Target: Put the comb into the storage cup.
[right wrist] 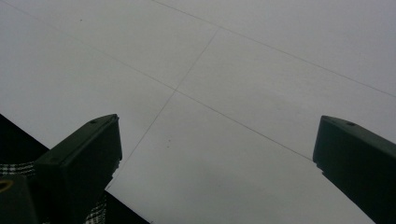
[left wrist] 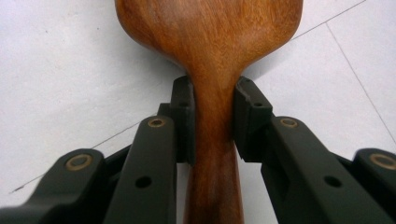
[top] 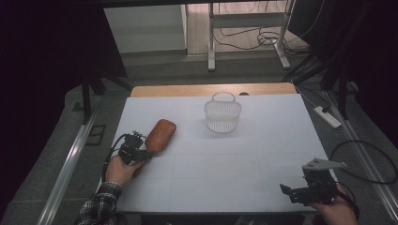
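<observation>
left claw [left wrist: 212, 116] on spoon [left wrist: 210, 42] (white table [top: 263, 159])

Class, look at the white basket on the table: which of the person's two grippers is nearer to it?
Left. The left gripper, shut on the wooden spoon, sits left of and nearer the person than the basket. The right gripper hovers open at the table's near right corner.

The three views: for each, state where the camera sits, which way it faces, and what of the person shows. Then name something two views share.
High view: above the person's side, facing forward and down on the white table; both forearms, left tool, right tool.
Left gripper view: rides the left tool, facing along its jaws, clamped on the wooden spoon.
Right gripper view: rides the right tool, facing bare table; jaws apart.
Shared: high and left views show the spoon.
</observation>
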